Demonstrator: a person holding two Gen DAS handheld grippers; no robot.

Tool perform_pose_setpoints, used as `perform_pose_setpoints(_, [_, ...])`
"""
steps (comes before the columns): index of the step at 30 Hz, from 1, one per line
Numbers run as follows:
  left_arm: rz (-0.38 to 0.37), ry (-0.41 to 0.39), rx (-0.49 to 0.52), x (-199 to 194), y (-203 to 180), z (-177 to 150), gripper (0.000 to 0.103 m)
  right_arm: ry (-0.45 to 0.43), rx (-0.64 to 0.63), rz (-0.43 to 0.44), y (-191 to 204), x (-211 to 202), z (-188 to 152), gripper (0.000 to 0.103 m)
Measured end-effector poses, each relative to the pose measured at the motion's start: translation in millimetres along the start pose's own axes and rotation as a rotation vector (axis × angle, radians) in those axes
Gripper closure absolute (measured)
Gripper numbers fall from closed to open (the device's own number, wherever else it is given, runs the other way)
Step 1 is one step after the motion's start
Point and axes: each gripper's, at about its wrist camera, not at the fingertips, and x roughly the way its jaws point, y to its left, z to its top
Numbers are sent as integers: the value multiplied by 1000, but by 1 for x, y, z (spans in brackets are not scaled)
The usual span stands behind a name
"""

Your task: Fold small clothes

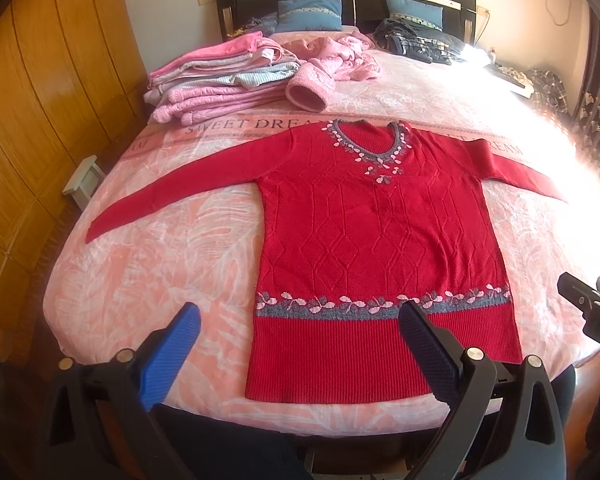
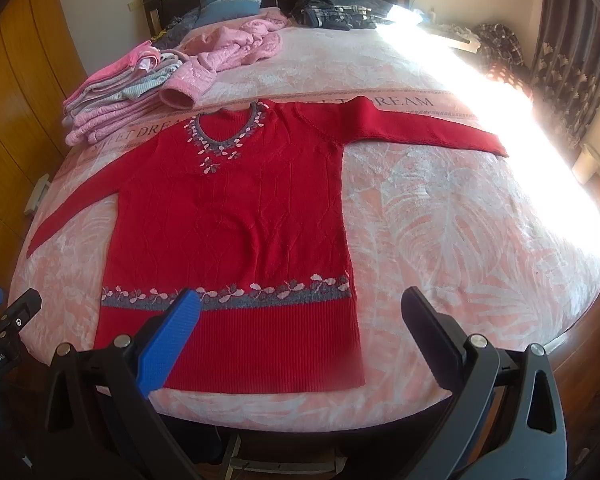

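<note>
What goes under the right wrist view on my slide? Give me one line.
Open right gripper above a red knitted sweater spread flat, sleeves out, on a pink leaf-print bedspread.

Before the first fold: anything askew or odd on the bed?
The red sweater lies flat, sleeves spread, nothing askew. One oddity: a pink quilted jacket lies crumpled beyond it, one cuff resting by the folded stack, unlike the neat pile. Both the left gripper and the right gripper are open, holding nothing.
</note>
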Motion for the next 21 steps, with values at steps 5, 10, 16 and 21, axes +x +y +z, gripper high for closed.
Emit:
perform_pose_setpoints(5, [0,1,1,0,-1,1,4,1,0,1,0,0,0,3])
perform_pose_setpoints(10, [1,-1,2,0,-2,2,4,1,2,6,0,1,1,3])
perform_pose_setpoints(16, [2,-1,2,0,-3,2,4,0,4,11,0,1,3,3])
perform_pose_setpoints(21, [1,-1,3,0,-2,2,4,1,5,13,0,0,3,3])
